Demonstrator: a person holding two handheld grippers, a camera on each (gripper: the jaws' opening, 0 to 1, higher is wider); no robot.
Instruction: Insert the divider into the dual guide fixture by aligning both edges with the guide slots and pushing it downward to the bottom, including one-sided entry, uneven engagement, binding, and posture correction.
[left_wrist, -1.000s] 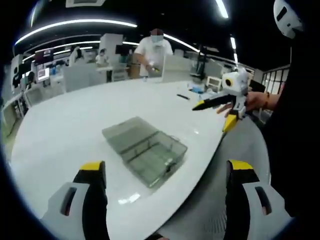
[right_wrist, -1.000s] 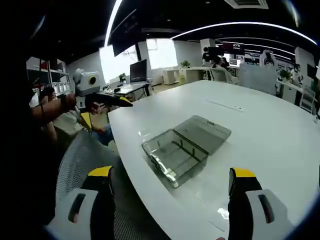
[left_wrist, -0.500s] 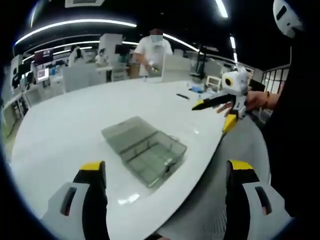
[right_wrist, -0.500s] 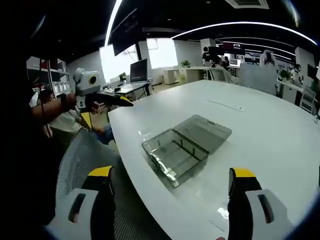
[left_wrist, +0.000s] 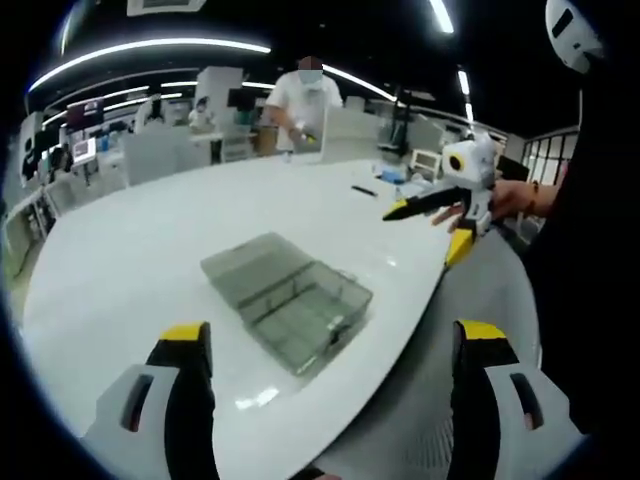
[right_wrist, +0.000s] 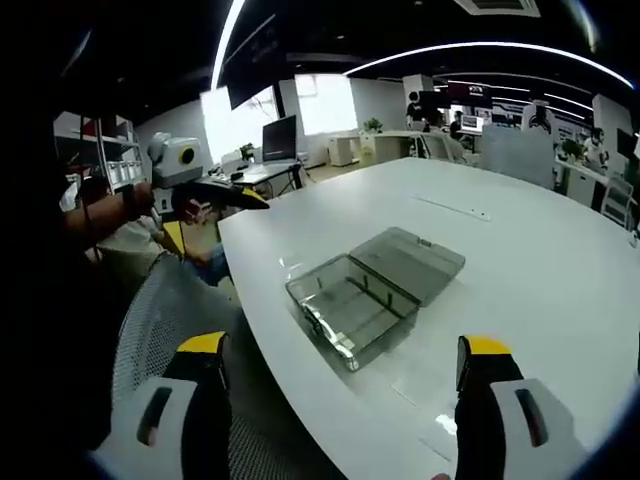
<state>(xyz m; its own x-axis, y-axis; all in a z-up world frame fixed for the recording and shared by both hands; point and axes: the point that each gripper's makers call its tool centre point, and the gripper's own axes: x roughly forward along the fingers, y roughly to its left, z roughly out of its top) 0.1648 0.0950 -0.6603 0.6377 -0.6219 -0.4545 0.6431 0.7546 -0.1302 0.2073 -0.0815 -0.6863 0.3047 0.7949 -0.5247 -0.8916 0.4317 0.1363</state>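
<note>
The clear box (left_wrist: 288, 302) sits open on the desk (left_wrist: 130, 260) at 12 o'clock. It looks light and slippery; grab its side walls. Both grippers' fingers (left_wrist: 187, 345) are wide apart, empty.

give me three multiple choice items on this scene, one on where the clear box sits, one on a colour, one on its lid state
1. Where is the clear box?
A. on the white table, near its edge
B. on a chair
C. on the floor

2. What colour are the tips of the left gripper?
A. red
B. yellow
C. green

3. How is the lid?
A. shut
B. missing
C. swung open, flat beside the box

Answers: 1 A, it rests on the tabletop by the rim; 2 B, both tips are yellow; 3 C, the lid lies flat alongside the compartments.
</note>
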